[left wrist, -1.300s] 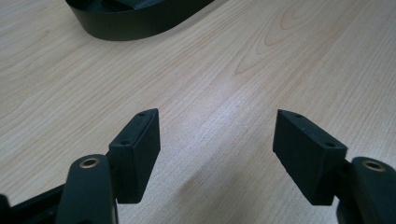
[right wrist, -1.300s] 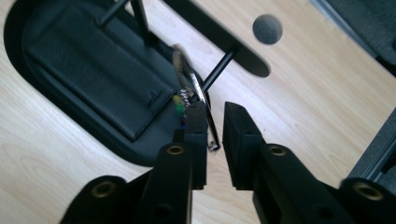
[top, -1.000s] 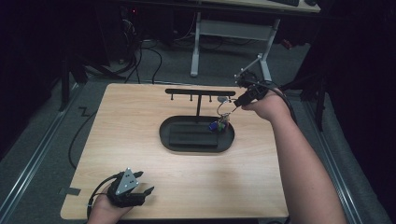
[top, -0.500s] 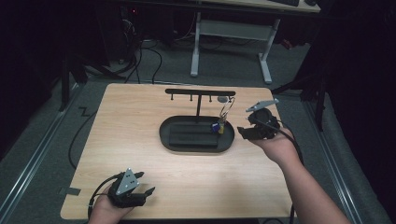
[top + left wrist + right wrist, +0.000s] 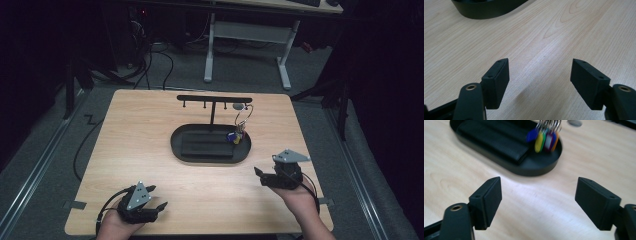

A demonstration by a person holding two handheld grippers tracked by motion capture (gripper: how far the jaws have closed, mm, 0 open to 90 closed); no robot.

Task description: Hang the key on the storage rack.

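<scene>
The bunch of keys (image 5: 239, 131) hangs from the rightmost peg of the black rack (image 5: 214, 99), its ring looped over the hook and its coloured tags (image 5: 543, 139) dangling straight down, so the long axis of the bunch runs vertically. The tags hang low at the right end of the oval black tray (image 5: 186, 151) under the rack, and I cannot tell whether they touch it. A dark ridged block (image 5: 494, 137) lies along the middle of that tray, just beside the tags.

From there outward, the right claw (image 5: 260, 176) sits near the front right corner of the counter (image 5: 140, 130), apart from the tray, with the keys ahead of it and slightly to its left, across the tray's near rim. Its jaws have just been opening and now stand spread wide with nothing but bare wood between them. The left claw (image 5: 158, 207) rests at the front left of the counter, also spread with nothing held, and in its own view the tray's curved edge (image 5: 486, 10) is off ahead.

The right hand is plainly the nearer one to the keys; the left would have to cross the whole tray to reach them. To my eye the hanging looks finished, with both claws drawn clear.
</scene>
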